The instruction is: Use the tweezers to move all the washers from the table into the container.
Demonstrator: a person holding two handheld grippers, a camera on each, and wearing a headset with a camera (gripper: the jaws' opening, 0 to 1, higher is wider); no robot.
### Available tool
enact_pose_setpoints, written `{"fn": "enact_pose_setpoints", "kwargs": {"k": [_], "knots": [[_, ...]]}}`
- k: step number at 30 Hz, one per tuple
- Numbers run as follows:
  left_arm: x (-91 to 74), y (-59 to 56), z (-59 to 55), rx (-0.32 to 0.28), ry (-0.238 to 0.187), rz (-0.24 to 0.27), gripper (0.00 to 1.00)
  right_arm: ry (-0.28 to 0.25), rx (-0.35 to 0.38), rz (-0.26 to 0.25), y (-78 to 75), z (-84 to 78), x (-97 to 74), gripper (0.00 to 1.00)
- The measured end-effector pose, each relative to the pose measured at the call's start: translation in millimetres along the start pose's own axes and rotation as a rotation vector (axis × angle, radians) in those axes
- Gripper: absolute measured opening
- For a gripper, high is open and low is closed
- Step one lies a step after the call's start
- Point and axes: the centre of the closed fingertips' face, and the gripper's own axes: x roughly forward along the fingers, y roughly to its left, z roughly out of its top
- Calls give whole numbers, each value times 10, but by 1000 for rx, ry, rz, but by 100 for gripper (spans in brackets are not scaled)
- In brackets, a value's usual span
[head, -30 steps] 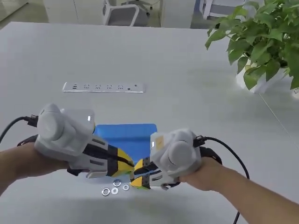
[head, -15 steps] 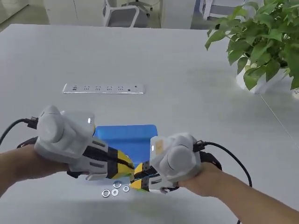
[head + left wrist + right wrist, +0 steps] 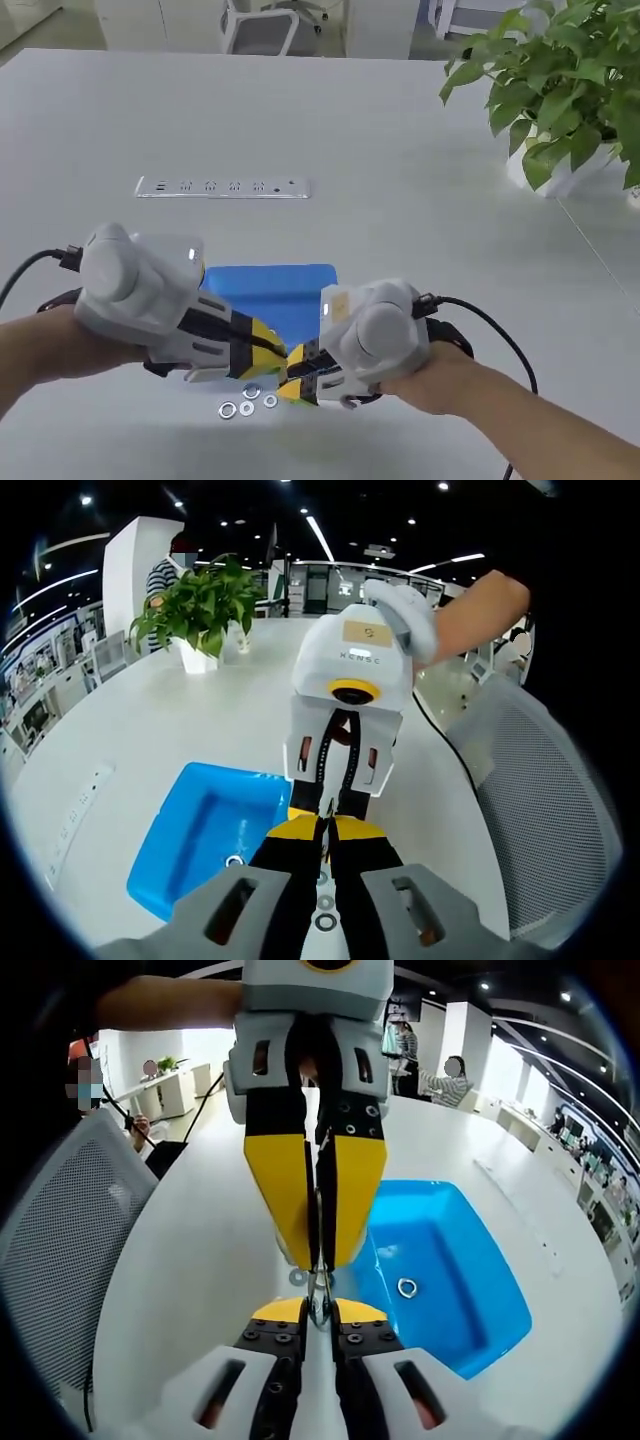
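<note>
White table [image 3: 420, 170] had the blue container [image 3: 270, 290], one washer [image 3: 407, 1287] in it (loose washers [image 3: 246, 408] alongside); left gripper [image 3: 277, 353] and right gripper [image 3: 292, 380] both pinched the tweezers [image 3: 318, 1305] tight.

White table [image 3: 400, 150] with container [image 3: 270, 290], perhaps four washers [image 3: 246, 408], power strip [image 3: 222, 187]

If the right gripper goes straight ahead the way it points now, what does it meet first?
Probably the thin tweezers, held between the yellow jaws of the left gripper, which faces the right gripper almost tip to tip. Depth is hard to judge.
</note>
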Motion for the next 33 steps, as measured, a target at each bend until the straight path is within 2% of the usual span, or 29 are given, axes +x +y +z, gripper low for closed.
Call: {"fn": "enact_pose_setpoints", "kwargs": {"k": [16,24,30,33], "knots": [[-9,1,-24,-6,12,11,8,-2,-5,-1,10,1,1,9],[-68,-6,-30,-7,24,32,18,-2,-13,-2,6,17,-23,9],[-148,-46,-54,-42,29,43,26,-14,-12,0,17,77,-79,9],[-176,-61,-77,-62,30,55,30,-2,-24,7,43,71,-88,9]]}}
